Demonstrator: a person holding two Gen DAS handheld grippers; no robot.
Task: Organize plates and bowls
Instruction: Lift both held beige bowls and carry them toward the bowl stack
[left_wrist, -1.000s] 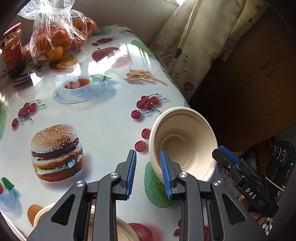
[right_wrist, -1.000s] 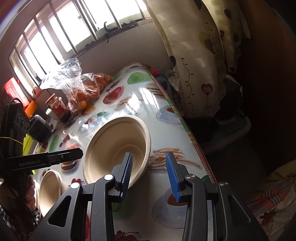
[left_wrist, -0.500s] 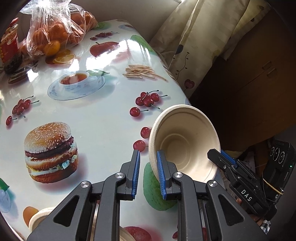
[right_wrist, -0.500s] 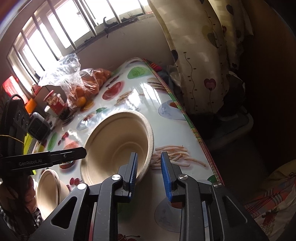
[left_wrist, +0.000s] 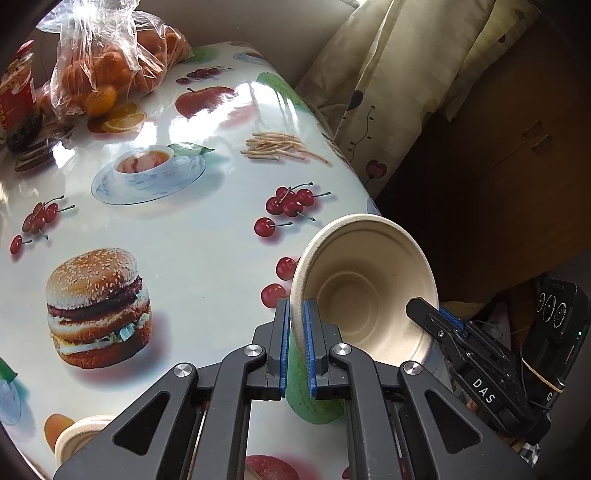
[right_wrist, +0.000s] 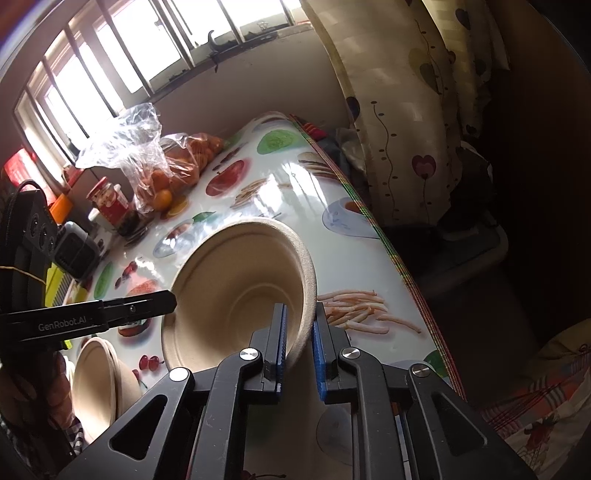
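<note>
A beige paper bowl hangs tilted near the table's right edge, its opening turned toward the cameras. My left gripper is closing tight on the bowl's left rim, and the pads press it. My right gripper is closing on the opposite rim of the same bowl, pads pressing on it. Each gripper also appears in the other's view: the right gripper and the left gripper. A stack of like bowls stands at the near left, and its edge shows in the left wrist view.
The table wears a glossy cloth printed with food pictures. A plastic bag of oranges and a red jar stand at the back. A curtain and a dark wooden cabinet lie past the right edge.
Both grippers' jaws have closed from a wide gap onto the bowl's rim, one on each side. The bowl now tilts more steeply toward the cameras.
</note>
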